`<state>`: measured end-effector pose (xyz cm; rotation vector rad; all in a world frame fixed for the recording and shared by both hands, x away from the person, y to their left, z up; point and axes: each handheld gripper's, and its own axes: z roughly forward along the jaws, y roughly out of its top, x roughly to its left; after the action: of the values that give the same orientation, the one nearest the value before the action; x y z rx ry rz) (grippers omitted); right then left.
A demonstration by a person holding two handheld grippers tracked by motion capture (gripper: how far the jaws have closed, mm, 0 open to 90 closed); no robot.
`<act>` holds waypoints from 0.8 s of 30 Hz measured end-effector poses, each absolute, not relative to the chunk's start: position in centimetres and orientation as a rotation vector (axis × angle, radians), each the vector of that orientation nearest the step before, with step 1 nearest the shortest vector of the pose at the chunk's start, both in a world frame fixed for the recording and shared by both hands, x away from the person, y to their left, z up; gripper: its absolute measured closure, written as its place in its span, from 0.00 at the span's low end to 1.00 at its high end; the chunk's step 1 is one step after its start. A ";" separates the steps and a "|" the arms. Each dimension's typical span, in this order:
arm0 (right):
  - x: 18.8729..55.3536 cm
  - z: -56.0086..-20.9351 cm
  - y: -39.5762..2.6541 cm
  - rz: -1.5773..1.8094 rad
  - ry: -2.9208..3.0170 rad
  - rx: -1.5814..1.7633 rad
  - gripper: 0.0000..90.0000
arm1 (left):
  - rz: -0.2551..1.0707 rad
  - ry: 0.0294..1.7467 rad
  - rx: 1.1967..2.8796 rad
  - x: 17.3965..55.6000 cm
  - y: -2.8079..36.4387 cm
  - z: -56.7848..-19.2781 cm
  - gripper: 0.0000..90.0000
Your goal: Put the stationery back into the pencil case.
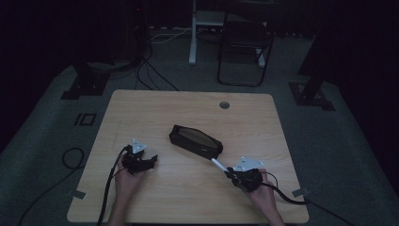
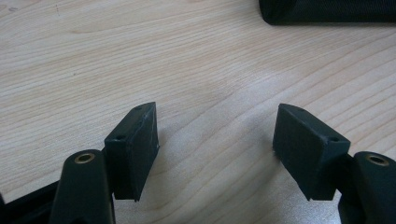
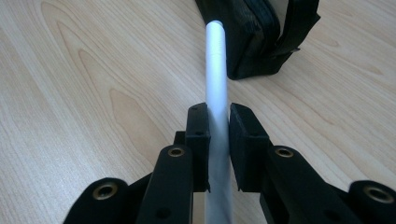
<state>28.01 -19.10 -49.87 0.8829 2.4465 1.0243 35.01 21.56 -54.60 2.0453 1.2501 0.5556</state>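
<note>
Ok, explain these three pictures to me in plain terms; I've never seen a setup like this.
A person sits at a wooden table holding a hand-operated two-jaw gripper in each hand. The high view looks down from above. The other two pictures come from cameras riding on each gripper, looking along its black jaws. A black pouch lies mid-table. The left gripper is open over bare wood, holding nothing. The right gripper is shut on a white pen-like stick, whose far end points at the pouch's end.
</note>
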 end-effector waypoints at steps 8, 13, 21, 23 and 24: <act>28.1 -49.3 -19.0 1.028 2.439 0.868 0.87 | 0.556 1.250 2.045 35.0 21.6 -54.6 0.35; 28.2 -49.0 -19.1 1.028 2.433 0.862 0.87 | 0.556 1.250 2.045 35.0 21.6 -54.6 0.35; 28.4 -48.5 -19.2 1.027 2.429 0.848 0.87 | 0.556 1.250 2.045 35.0 21.6 -54.6 0.35; 28.4 -48.3 -19.2 1.031 2.425 0.847 0.87 | 0.555 1.250 2.045 35.0 21.6 -54.6 0.35; 28.4 -48.3 -19.2 1.030 2.423 0.845 0.87 | 0.555 1.250 2.045 35.0 21.6 -54.6 0.35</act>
<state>28.44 -19.25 -48.28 0.8449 2.4234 1.0303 35.01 21.56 -54.60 2.0448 1.2501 0.5554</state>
